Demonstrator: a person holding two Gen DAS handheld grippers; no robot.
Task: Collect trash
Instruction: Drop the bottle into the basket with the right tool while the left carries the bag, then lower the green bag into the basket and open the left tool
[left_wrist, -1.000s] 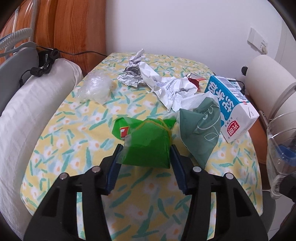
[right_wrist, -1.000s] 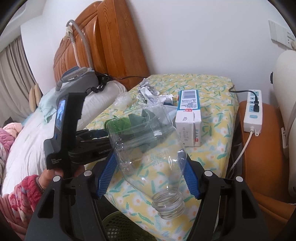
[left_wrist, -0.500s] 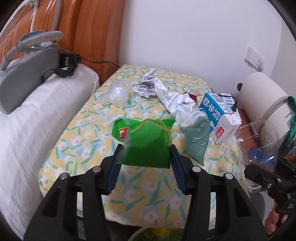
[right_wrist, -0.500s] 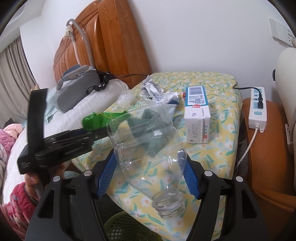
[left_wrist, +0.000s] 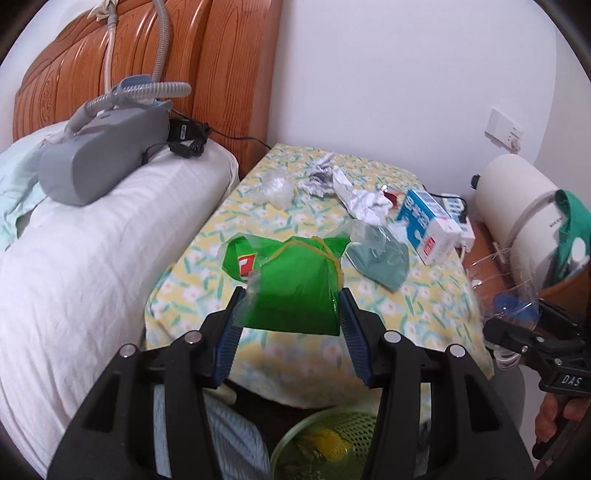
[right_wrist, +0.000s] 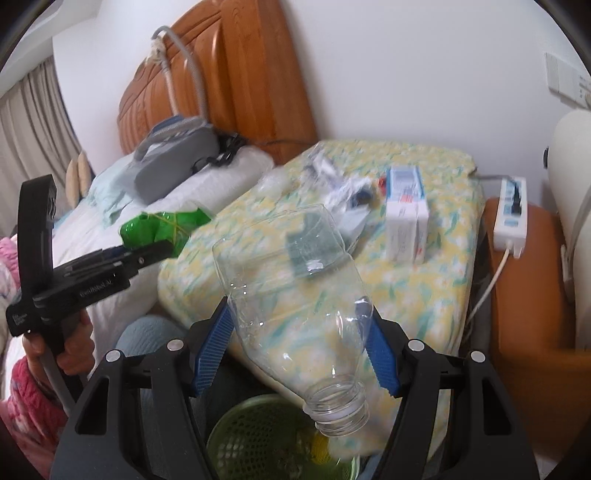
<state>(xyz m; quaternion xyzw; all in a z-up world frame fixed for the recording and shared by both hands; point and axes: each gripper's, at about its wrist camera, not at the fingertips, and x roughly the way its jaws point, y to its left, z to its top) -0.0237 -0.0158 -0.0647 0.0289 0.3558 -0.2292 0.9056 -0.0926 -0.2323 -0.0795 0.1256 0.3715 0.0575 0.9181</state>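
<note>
A small bedside table covered with a yellow cloth printed with white flowers and green leaves stands in a corner, its left edge against a bed. Along the far edge lie crumpled silver foil and, toward the far left, a wad of clear plastic film. Crumpled white paper sits just right of the foil. Near the right edge lies a blue and white milk carton on its side. A grey-green plastic bag rests beside the carton, toward the middle. The near half of the cloth is bare.
</note>
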